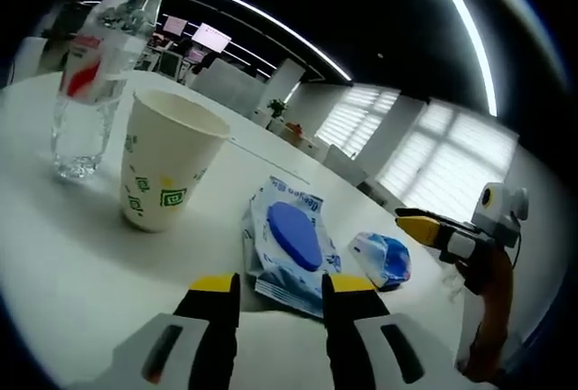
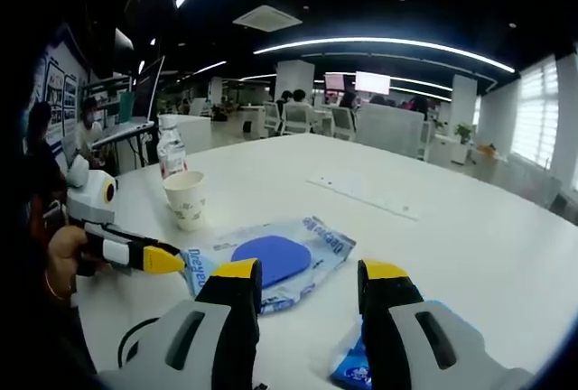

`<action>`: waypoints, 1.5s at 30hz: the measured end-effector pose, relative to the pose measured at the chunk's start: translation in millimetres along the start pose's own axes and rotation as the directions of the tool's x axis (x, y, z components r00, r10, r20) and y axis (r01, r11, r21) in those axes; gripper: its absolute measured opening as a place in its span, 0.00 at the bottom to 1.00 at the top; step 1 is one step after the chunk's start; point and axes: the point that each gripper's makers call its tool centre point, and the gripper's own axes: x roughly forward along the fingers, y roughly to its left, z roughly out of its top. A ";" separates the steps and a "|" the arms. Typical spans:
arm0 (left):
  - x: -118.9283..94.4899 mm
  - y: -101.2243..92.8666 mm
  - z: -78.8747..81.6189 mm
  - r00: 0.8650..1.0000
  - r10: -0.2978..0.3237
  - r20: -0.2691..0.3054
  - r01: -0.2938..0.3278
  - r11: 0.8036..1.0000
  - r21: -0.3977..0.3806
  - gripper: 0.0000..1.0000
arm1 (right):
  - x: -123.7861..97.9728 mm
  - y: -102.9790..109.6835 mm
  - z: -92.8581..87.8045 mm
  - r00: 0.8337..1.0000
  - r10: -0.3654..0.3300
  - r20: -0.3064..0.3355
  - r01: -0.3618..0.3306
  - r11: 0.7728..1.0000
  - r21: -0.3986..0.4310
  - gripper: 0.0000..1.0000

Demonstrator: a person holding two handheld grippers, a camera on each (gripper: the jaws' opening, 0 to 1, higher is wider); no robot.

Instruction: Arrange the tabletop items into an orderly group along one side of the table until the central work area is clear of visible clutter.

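Left hand-held gripper: in the left gripper view the left hand-held gripper (image 1: 279,289) stands with its yellow-tipped jaws apart, holding nothing, its tips at the near edge of the wipes pack (image 1: 287,244).
Wipes pack, left gripper view: flat on the white tabletop (image 1: 63,273), blue oval lid up, just ahead of the jaws.
Paper cup: the paper cup (image 1: 163,171) stands upright, left of the pack and near it.
Water bottle: the water bottle (image 1: 95,69) is upright just behind the cup, clear, with a red label.
Blue packet: a small blue packet (image 1: 382,257) lies right of the pack, close beside it.
Other tool: the right hand-held gripper (image 1: 432,227) comes in from the right, near the blue packet; I cannot tell its opening from this view.
Right hand-held gripper: in the right gripper view its own jaws stand wide and empty, hanging above the tabletop, with the wipes pack between them and a little ahead.
Blue packet, right gripper view: partly hidden under the right jaw, at the bottom.
Cup and bottle, right gripper view: upright, behind and left of the pack.
Progress: by my reading, little is settled. The four items sit loosely near each other rather than lined along one edge, and neither tool holds anything, so the grouping is mostly left to do.
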 end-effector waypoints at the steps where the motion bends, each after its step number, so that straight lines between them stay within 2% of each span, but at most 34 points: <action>1: 0.1 0.1 -0.2 1.000 0.000 -0.001 0.000 1.000 0.003 0.33 | 1.0 0.0 -0.1 1.000 0.001 -0.002 -0.001 1.000 0.000 0.41; 14: 0.2 2.9 -0.8 1.000 0.005 -0.007 -0.005 1.000 0.019 0.30 | 13.5 0.4 -1.8 0.999 0.022 -0.027 -0.022 1.000 -0.003 0.43; 27: 0.0 7.2 -2.1 1.000 0.020 -0.012 -0.019 0.999 0.043 0.22 | 20.1 -2.3 -3.5 0.999 0.018 -0.041 -0.018 1.000 -0.015 0.43; 31: 0.1 12.0 -3.1 0.999 0.046 -0.018 -0.045 0.996 0.078 0.16 | 21.6 -2.3 -4.1 0.999 0.015 -0.050 -0.016 1.000 -0.024 0.44; 45: 1.2 9.8 -4.4 0.999 0.018 -0.027 -0.015 0.996 0.089 0.11 | 25.5 -2.6 -1.6 0.998 0.012 -0.062 -0.015 0.999 -0.037 0.46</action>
